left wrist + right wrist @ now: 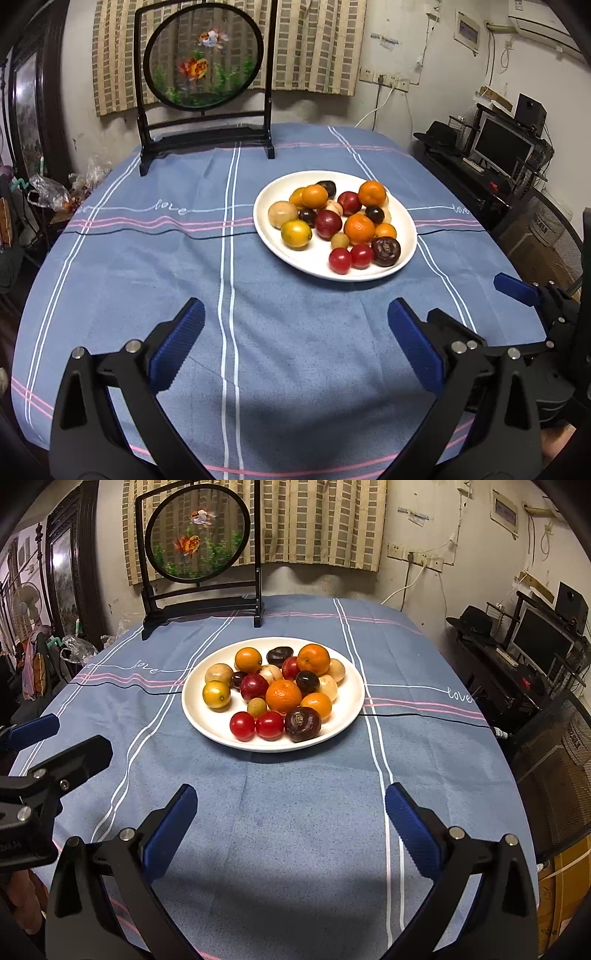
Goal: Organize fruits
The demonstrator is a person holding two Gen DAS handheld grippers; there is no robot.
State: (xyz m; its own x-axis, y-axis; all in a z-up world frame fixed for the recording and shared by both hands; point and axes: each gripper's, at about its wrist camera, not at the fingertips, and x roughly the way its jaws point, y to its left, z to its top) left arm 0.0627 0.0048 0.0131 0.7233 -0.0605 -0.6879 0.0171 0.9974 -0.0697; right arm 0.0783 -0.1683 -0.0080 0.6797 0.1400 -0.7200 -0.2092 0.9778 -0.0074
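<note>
Blue striped tablecloth [295, 812] covering table; round white plate [347, 701] holding glossy fruits [283, 696]; left gripper [295, 350], right gripper [291, 827] gaping wide, empty.

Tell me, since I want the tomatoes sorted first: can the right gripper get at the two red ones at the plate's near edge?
Probably yes. The right gripper is open, only bare cloth lies before the tomatoes, though a dark fruit touches one.
</note>
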